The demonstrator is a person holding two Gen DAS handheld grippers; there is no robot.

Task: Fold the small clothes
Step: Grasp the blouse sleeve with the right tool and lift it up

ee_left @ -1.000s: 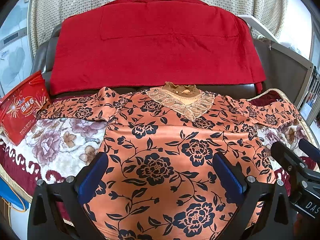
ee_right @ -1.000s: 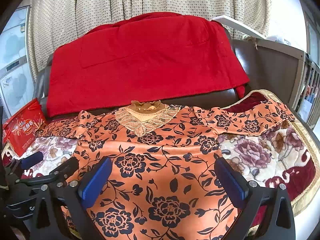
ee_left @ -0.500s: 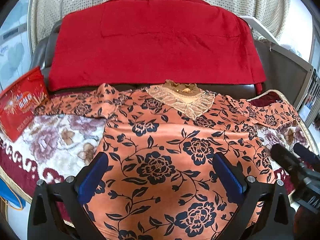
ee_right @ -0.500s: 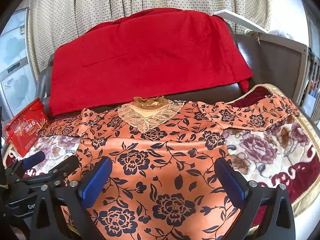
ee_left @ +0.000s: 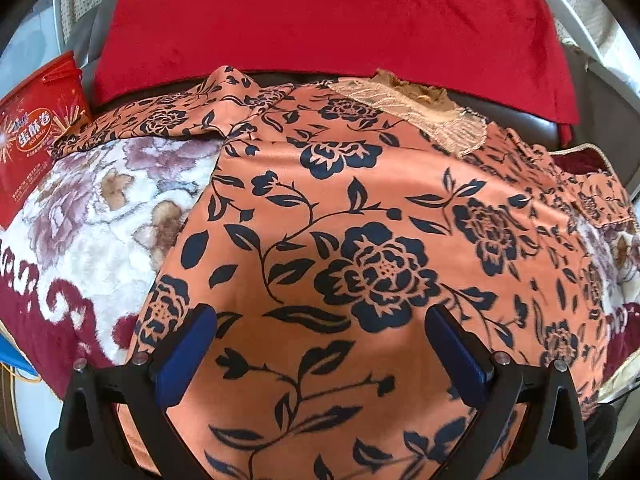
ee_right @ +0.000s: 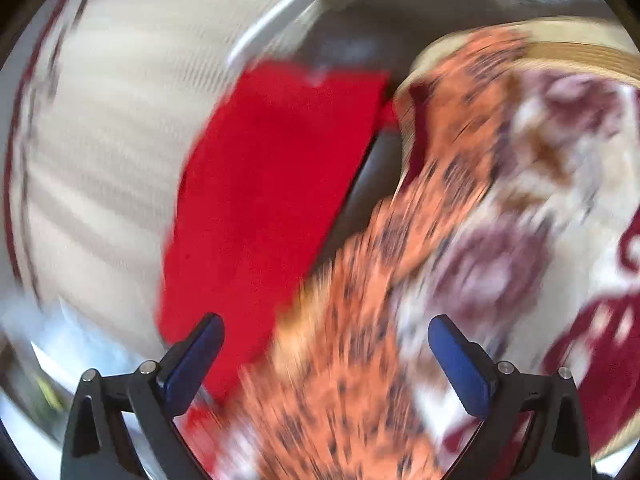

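An orange satin top printed with dark navy roses and leaves [ee_left: 360, 240] lies spread flat, front up, on a plush cream blanket with mauve flowers and a maroon scroll border [ee_left: 92, 216]. Its beige lace collar [ee_left: 424, 108] points toward a bright red cloth draped over the dark seat back [ee_left: 320, 20] behind it. 1 sleeve stretches out to the left across the blanket, rumpled near the shoulder; the other runs off to the right, toward the blanket's gold-trimmed edge.

The left gripper [ee_left: 320, 350] hangs low over the lower body of the top, its 2 blue-padded fingers [ee_left: 184, 360] set wide apart with only printed fabric between them; nothing is pinched. A red snack bag with white and gold lettering [ee_left: 36, 136] stands at the blanket's far left edge, close beside the left sleeve end.

The right wrist view is badly smeared. The right gripper [ee_right: 326, 360] also has its 2 blue pads [ee_right: 460, 364] spread wide, empty. In front of it a blurred streak of the orange top [ee_right: 360, 340] runs diagonally up across the blanket [ee_right: 540, 200], with the red cloth [ee_right: 272, 200] to its left and a pale dotted curtain [ee_right: 112, 140] beyond. Whether this gripper touches the fabric I cannot tell.
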